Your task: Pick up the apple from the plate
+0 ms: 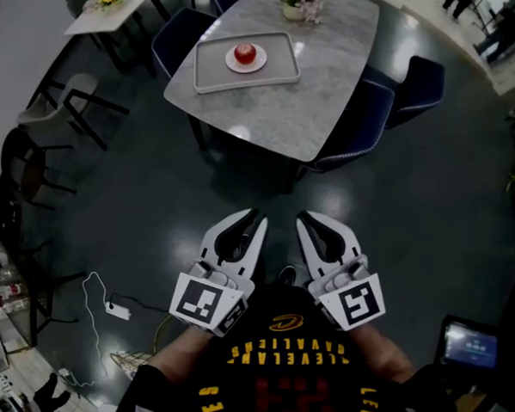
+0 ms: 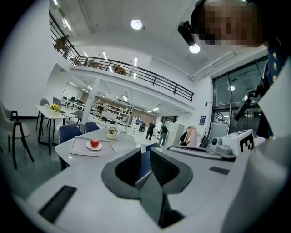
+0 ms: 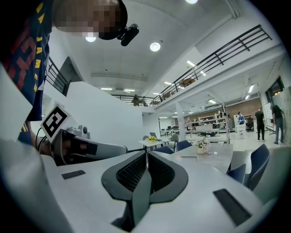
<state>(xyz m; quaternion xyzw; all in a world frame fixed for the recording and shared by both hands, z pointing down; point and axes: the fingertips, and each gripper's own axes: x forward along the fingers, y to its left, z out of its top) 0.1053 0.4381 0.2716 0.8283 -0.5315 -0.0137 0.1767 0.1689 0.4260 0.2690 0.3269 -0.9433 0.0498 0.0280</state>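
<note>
A red apple (image 1: pixel 245 54) sits on a small white plate (image 1: pixel 259 64) inside a grey tray (image 1: pixel 214 73) on the marble table (image 1: pixel 324 84), far ahead of me. The left gripper view shows the apple (image 2: pixel 94 144) on its plate (image 2: pixel 101 147) at the left. Both grippers are held close to my body, well short of the table. My left gripper (image 1: pixel 259 216) (image 2: pixel 144 152) stands open by a narrow gap with nothing in it. The jaws of my right gripper (image 1: pixel 304 219) (image 3: pixel 146 154) touch and hold nothing. The right gripper view does not show the apple.
Blue chairs (image 1: pixel 180 33) (image 1: pixel 358 133) (image 1: pixel 419 84) ring the table, and a flower pot (image 1: pixel 300 1) stands at its far end. A second table (image 1: pixel 113 4) and dark chairs (image 1: pixel 69 105) are at the left. A power strip with cable (image 1: pixel 114 308) lies on the dark floor.
</note>
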